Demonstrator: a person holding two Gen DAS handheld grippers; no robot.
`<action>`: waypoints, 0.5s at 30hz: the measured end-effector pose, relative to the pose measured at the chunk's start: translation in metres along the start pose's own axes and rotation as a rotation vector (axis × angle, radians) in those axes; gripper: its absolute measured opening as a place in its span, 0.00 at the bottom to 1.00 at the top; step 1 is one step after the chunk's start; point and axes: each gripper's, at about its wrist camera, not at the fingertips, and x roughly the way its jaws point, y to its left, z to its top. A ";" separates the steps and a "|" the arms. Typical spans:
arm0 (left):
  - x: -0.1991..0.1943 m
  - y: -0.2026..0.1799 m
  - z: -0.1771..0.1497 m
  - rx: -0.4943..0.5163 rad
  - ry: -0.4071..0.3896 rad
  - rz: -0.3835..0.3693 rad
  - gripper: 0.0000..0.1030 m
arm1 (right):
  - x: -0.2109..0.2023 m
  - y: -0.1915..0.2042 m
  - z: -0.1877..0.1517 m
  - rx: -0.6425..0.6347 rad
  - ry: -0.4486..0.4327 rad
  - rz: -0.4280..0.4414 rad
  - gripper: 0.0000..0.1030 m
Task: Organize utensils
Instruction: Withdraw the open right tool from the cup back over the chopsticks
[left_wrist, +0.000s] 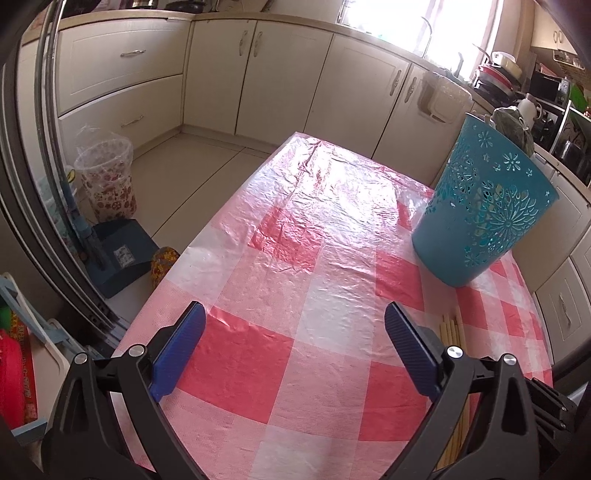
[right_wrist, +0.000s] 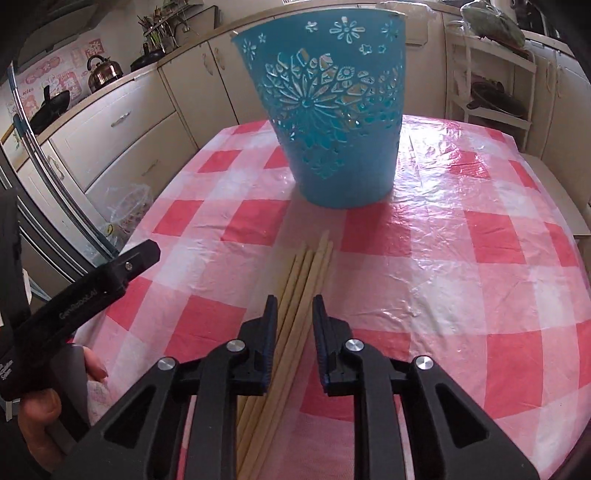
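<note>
Several pale wooden chopsticks (right_wrist: 308, 273) lie in a bundle on the red-and-white checked tablecloth (right_wrist: 461, 266), pointing at a teal perforated plastic basket (right_wrist: 332, 122) that stands upright beyond them. My right gripper (right_wrist: 294, 302) hovers over the near part of the bundle, jaws narrowly apart with chopsticks between them, not clamped. My left gripper (left_wrist: 295, 314) is wide open and empty above the cloth (left_wrist: 295, 240). The chopstick tips (left_wrist: 452, 326) show beside its right finger, and the basket (left_wrist: 484, 206) stands at far right. The left gripper's body (right_wrist: 92, 288) shows at the left of the right wrist view.
Cream kitchen cabinets (left_wrist: 258, 74) surround the table. A floral waste bin (left_wrist: 107, 177) and a blue dustpan (left_wrist: 118, 254) stand on the floor to the left. A kettle (right_wrist: 103, 72) and pans sit on the far counter. A white rack (right_wrist: 495, 85) stands behind the table.
</note>
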 end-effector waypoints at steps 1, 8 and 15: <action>-0.001 -0.001 0.000 0.004 -0.005 0.000 0.91 | 0.000 -0.002 -0.002 -0.001 0.003 -0.006 0.12; -0.003 -0.003 0.000 0.007 -0.013 -0.004 0.91 | -0.008 -0.033 -0.014 0.025 0.016 -0.044 0.03; -0.002 -0.003 -0.001 0.015 -0.012 0.001 0.91 | -0.014 -0.032 -0.003 0.050 0.000 -0.009 0.04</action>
